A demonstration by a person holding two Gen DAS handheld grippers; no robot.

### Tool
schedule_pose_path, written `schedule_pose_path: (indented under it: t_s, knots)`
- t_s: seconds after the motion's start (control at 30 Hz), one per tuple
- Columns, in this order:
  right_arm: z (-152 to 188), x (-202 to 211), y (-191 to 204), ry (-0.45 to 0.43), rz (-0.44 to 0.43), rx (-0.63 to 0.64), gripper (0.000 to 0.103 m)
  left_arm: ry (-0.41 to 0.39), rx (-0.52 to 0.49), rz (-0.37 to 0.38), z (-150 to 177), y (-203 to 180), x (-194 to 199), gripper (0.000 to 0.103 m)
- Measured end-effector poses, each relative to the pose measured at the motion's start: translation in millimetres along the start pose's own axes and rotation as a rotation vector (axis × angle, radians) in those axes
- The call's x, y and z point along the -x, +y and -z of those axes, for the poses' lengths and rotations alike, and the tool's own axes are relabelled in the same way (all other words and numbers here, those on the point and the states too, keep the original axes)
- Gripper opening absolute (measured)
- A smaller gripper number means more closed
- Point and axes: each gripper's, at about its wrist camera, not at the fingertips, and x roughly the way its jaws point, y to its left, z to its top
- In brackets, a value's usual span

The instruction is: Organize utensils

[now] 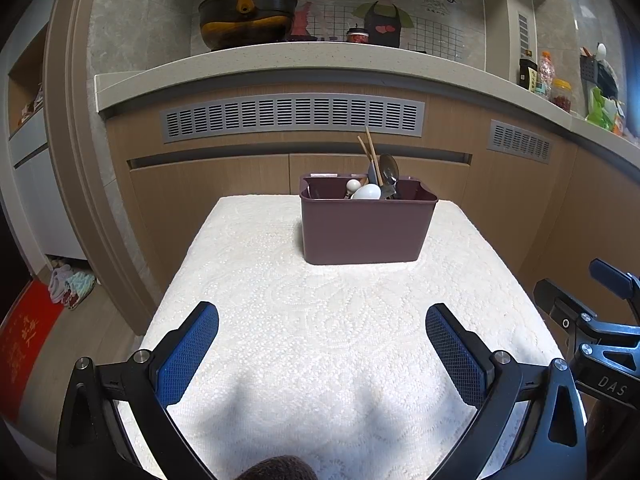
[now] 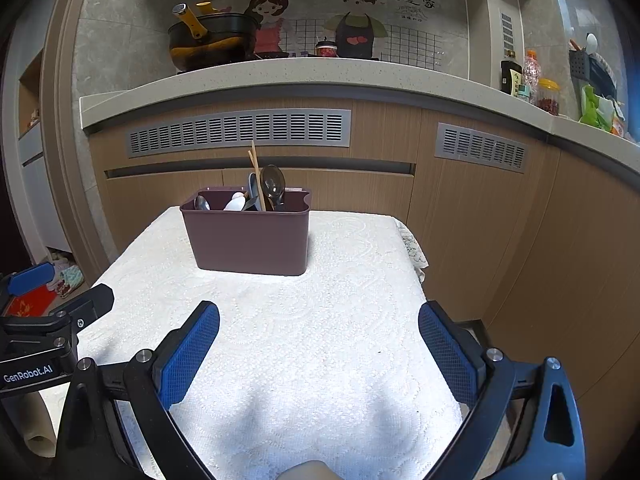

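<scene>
A maroon plastic utensil bin (image 1: 362,230) stands at the far end of a small table with a white lace cloth (image 1: 320,320); it also shows in the right wrist view (image 2: 250,238). In it stand wooden chopsticks (image 1: 370,156), a metal spoon (image 1: 389,168) and a white spoon (image 1: 366,192). The right wrist view shows the chopsticks (image 2: 256,172), a metal spoon (image 2: 273,184) and a white spoon (image 2: 235,203). My left gripper (image 1: 322,320) is open and empty, well short of the bin. My right gripper (image 2: 319,320) is open and empty, beside it to the right.
Wooden kitchen cabinets with grey vents (image 1: 294,116) rise behind the table. A countertop (image 1: 280,64) holds a black pan (image 1: 246,18), bottles and jars (image 1: 540,72). A red mat (image 1: 24,340) and slippers (image 1: 72,286) lie on the floor at left.
</scene>
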Motion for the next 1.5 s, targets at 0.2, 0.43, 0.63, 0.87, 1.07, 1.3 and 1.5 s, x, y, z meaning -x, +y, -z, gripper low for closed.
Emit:
schedule_pose_path:
  t_s: [0.2,0.43,0.63,0.87,1.07,1.3,1.5]
  knots:
    - [0,0,0,0.001,-0.003,0.001,0.099,0.003,-0.002,0.004,0,0,0,0.103]
    - [0,0,0,0.002,-0.003,0.001,0.099,0.010,-0.001,0.013,1,3,-3,0.103]
    - [0,0,0,0.008,-0.007,0.002,0.099,0.011,0.000,0.016,2,5,-4,0.103]
    - [0,0,0,0.007,-0.007,0.003,0.099,0.011,0.002,0.016,2,5,-3,0.103]
    - [0,0,0,0.005,-0.007,0.002,0.100,0.010,0.002,0.018,0,7,-3,0.103]
    - [-1,0,0,0.004,-0.010,0.000,0.100,0.006,-0.006,0.012,0,8,-3,0.103]
    - [-2,1,-1,0.007,-0.015,-0.004,0.101,0.001,-0.006,0.010,0,10,-2,0.103]
